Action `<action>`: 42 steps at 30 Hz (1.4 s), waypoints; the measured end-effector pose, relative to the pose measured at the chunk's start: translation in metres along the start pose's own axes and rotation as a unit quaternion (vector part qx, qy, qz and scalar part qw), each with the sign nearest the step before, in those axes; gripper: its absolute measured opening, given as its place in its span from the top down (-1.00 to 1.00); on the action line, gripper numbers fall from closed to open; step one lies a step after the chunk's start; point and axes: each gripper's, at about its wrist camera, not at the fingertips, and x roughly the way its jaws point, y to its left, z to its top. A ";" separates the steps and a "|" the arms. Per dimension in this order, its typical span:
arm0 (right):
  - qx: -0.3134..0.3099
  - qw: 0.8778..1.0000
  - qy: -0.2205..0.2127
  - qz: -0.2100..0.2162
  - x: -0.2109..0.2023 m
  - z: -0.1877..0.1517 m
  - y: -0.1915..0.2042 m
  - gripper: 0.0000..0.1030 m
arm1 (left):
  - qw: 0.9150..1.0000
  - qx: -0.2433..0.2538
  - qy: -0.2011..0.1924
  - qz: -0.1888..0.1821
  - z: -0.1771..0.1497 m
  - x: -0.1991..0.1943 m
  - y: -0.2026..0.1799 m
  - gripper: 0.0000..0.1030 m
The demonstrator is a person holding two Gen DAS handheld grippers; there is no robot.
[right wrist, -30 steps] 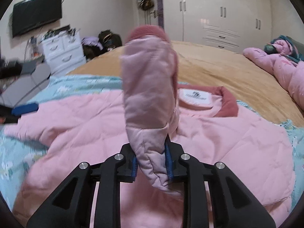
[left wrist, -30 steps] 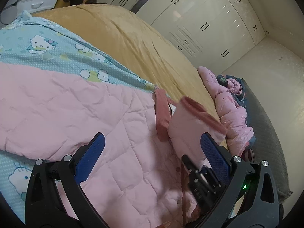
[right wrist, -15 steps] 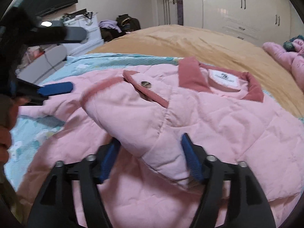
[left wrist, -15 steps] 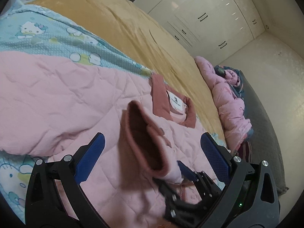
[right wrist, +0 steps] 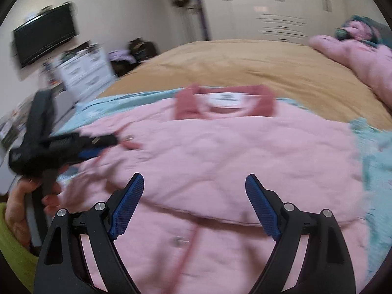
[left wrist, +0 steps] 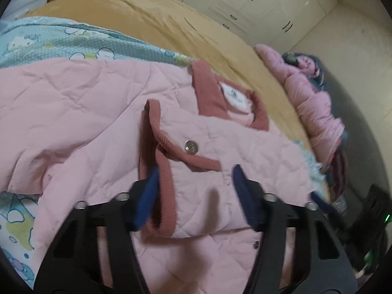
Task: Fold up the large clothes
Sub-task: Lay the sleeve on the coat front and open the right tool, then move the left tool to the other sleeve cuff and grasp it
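Straddling the folded sleeve (left wrist: 196, 188), the left gripper (left wrist: 196, 191) has its blue fingers (left wrist: 147, 196) spread wide, one on each side of the cuff (left wrist: 161, 171), and nothing is pinched between them. The dark red cuff runs up the middle of the left wrist view, just right of the left finger, with a silver snap button (left wrist: 191, 146) beyond it. The sleeve lies flat across the chest of the pink jacket (left wrist: 73, 112), below the dark red collar (left wrist: 208, 90) and its white label (left wrist: 234, 95).

In the right wrist view the right gripper (right wrist: 194, 208) is likewise released, its blue fingers (right wrist: 127, 205) far apart over the lower part of the jacket (right wrist: 220, 152) and clear of the cloth. The view is blurred. At the left edge of that frame the left gripper (right wrist: 98, 144) shows from the side, pointing right over the jacket, with the person's hand (right wrist: 31, 196) wrapped around its handle low in the frame.

The jacket lies spread on a light blue cartoon-print sheet (left wrist: 61, 44), which covers the near part of a bed with a tan blanket (left wrist: 147, 17). A second pink coat (left wrist: 311, 98) is heaped at the right side of the bed. White wardrobe doors (left wrist: 257, 2) fill the upper right of the left wrist view; a television (right wrist: 44, 36) hangs on the wall at the upper left of the right wrist view, above a white chest of drawers (right wrist: 83, 73).
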 end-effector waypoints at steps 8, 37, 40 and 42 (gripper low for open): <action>0.053 0.996 0.007 -0.070 0.002 0.008 -0.069 -0.63 | 0.999 0.014 -0.010 0.029 -0.001 0.000 0.012 0.90; 0.180 0.983 0.028 -0.028 -0.009 -0.010 -0.097 -0.88 | 0.996 0.026 -0.018 0.087 -0.013 -0.032 -0.001 -0.71; 0.160 0.987 0.017 -0.030 -0.020 -0.007 -0.083 -0.89 | 0.995 0.009 -0.026 0.100 -0.012 -0.044 0.001 -0.82; 0.139 0.990 0.003 -0.032 -0.030 -0.005 -0.070 -0.90 | 0.994 -0.020 -0.021 0.104 -0.011 -0.051 0.009 -0.82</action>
